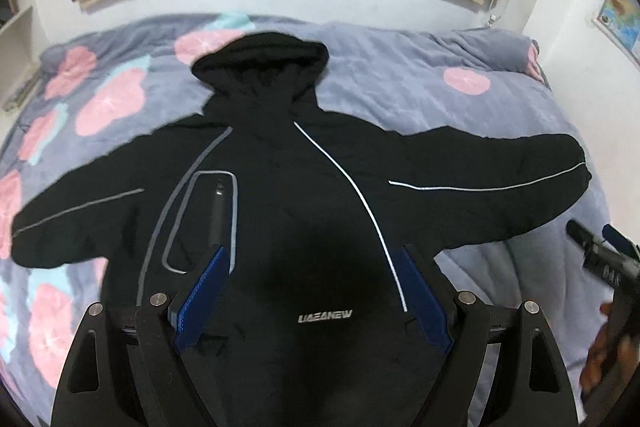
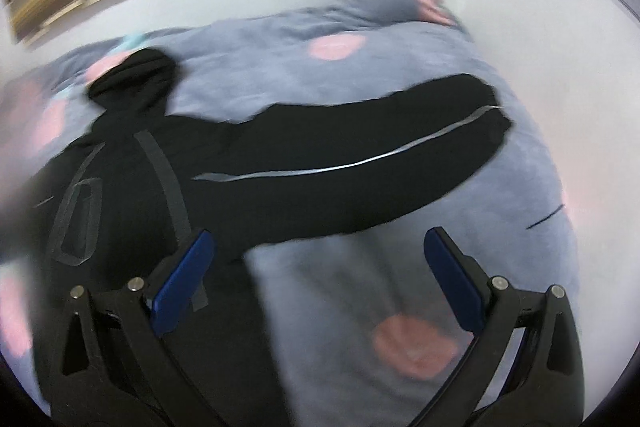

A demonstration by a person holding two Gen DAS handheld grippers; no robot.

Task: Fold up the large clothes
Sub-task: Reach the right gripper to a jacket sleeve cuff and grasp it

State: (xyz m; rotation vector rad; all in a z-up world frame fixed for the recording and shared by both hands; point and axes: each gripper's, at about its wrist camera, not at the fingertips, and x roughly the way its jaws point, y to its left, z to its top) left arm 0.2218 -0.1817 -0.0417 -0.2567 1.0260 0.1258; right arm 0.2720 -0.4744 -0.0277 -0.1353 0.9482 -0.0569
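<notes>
Black hooded jacket [image 1: 280,187] lies spread flat, front side up, on a grey-blue blanket [image 1: 400,83] printed with pink flowers, which covers the bed. Its long axis runs from near to far: the hem is at the near edge, under the left gripper, and the hood [image 1: 262,61] points away toward the far wall, where wooden slats show above the white paint. Both sleeves are stretched out sideways — the left sleeve [image 1: 68,227] angles toward the near left, the right sleeve [image 1: 500,183] reaches out to the right with its cuff slightly farther away than the shoulder. Thin reflective piping runs along each sleeve and curves down the chest on both sides; a looped grey outline frames a chest pocket on the left panel, and a small light logo sits low on the front.

Left gripper [image 1: 312,259] hovers over the lower middle of the jacket with its blue-padded fingers [image 1: 204,291] spread wide, nothing between them. Right gripper [image 2: 318,243] is likewise spread apart and empty; in its own blurred view it sits above the jacket's right side, with its left finger over black fabric and its right finger over bare blanket, the right sleeve [image 2: 360,163] stretching across beyond them. From the left wrist view the right gripper [image 1: 592,247] appears at the far right edge, just near of the right sleeve — part of a hand [image 1: 608,347] shows beneath it.
</notes>
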